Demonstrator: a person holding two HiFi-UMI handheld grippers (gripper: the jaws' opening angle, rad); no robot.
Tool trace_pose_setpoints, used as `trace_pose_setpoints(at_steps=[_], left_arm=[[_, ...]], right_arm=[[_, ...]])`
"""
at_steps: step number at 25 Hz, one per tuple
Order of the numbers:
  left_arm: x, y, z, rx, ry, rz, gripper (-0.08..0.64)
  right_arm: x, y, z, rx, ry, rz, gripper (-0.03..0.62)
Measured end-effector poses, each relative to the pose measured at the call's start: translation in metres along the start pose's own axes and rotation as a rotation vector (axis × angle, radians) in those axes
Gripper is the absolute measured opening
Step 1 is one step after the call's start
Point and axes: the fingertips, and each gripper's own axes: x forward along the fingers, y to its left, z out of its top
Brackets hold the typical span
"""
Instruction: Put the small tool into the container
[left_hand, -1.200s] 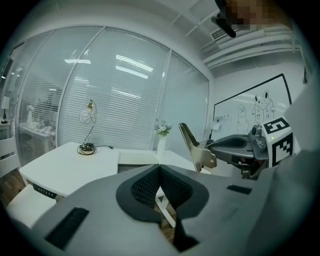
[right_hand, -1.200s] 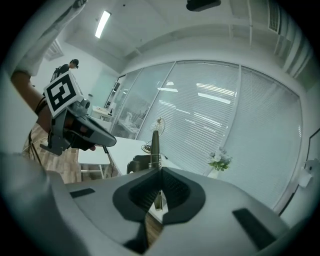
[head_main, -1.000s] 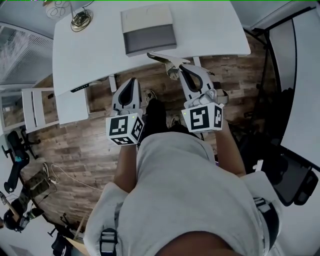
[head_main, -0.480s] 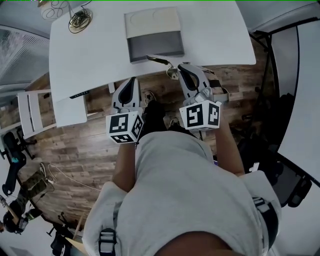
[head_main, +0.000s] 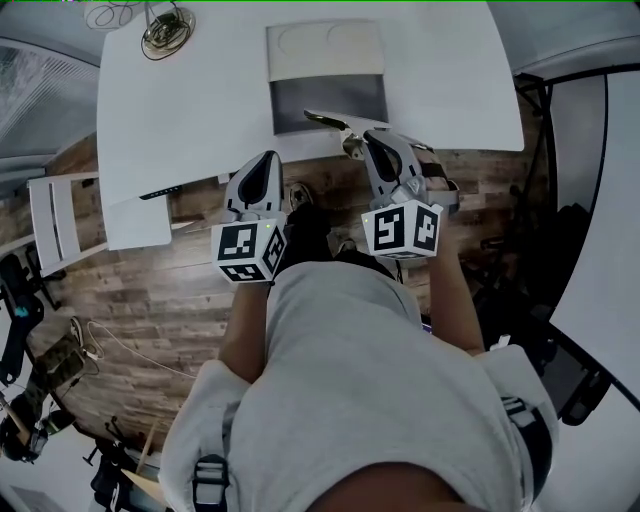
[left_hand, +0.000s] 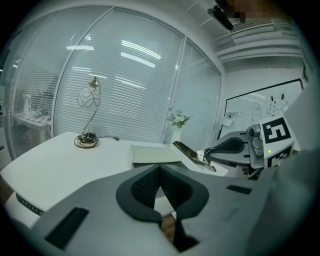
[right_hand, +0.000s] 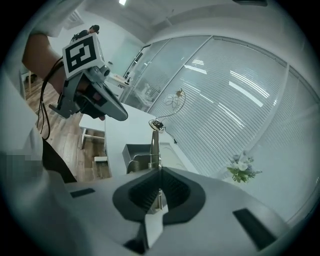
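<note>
**Desk:** What has changed in the last second?

**Photographer:** Both hand-held tools have come forward and down toward the white surface (head_main: 180, 110). The small metal implement (head_main: 328, 121) had its tip just short of the grey container (head_main: 345, 95). From above, the tip now overlaps the near edge of the container's dark well.

**Desk:** Who has hold of it?

**Photographer:** The right tool (right_hand: 159, 187) has it. Its jaws are pressed together on the implement's rear end, and the rest juts out ahead toward the container. The left tool (left_hand: 160, 175) is pressed together too, with nothing in it. It hangs by the surface's near edge, left of the container.

**Desk:** What does that mean for the job?

**Photographer:** The approach looks nearly done, but the drop is not. The implement is in the air, not in the box. I'd expect a little more reach before a release.

**Desk:** And what is inside the container?

**Photographer:** There is a pale far half marked with two round shapes, and an open dark well nearer us. As far as the head view shows, the well is empty.
</note>
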Motion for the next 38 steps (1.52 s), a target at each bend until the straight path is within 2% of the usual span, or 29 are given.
trace_pose_setpoints(at_steps=[16,27,38], left_arm=[[0.053,0.051,-0.001,-0.008,0.033,-0.006,0.023],[0.083,0.078,-0.004,-0.031,0.051,-0.001,0.023],[0.100,0.098,-0.013,-0.049,0.090,-0.003,0.023]], right_arm=[[0.077,-0.005,0.000,-0.073,0.055,0.027,0.029],[0.125,0.007,-0.012,-0.207,0.131,0.105,0.028],[0.162,0.017,-0.020,-0.272,0.186,0.151,0.029]])
